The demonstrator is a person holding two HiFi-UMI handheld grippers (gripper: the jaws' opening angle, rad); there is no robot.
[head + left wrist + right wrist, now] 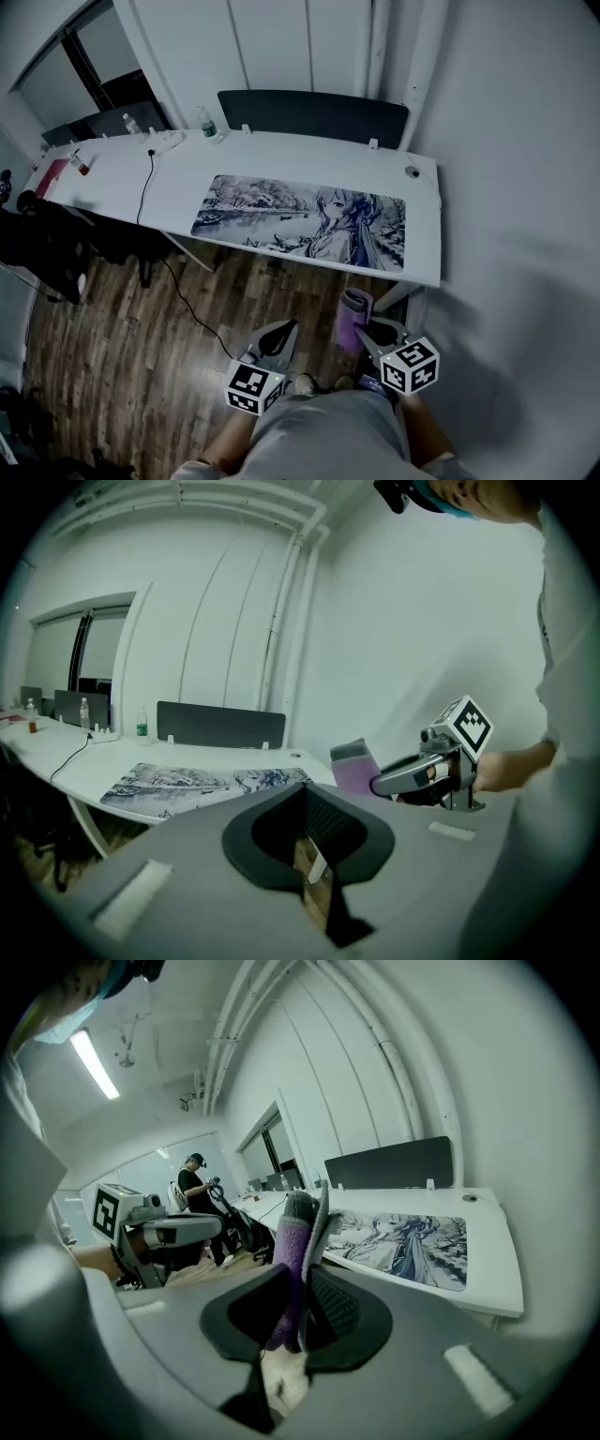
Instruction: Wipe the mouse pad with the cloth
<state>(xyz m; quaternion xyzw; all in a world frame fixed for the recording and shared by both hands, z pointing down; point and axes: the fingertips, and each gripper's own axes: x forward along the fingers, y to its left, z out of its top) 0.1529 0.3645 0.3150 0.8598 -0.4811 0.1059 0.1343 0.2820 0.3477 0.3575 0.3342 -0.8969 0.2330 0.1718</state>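
A: What's the R gripper (305, 1283) got?
B: Jaws clamped on the folded purple-and-grey cloth (298, 1237). It sticks up past the tips, prob. so a free end can meet the surface.
A: L gripper (305, 803)?
B: Jaws pressed together, nothing btwn them. It sits just left of the R one, both low and close to the person's body. Looks idle to me. 1 gripper's enough for wiping.
A: And the pad?
B: Long printed mouse pad w/ an anime-style picture (300, 220), flat on the white desk (178, 178), ahead of both grippers and well apart from the cloth. No contact yet.
A: So wiping hasn't begun?
B: I'd say not. Next: carry the cloth fwd & down onto the pad. A black cable (143, 192) and 1 plastic bottle (206, 122) sit beyond the L gripper, off the pad, so they shouldn't interfere.
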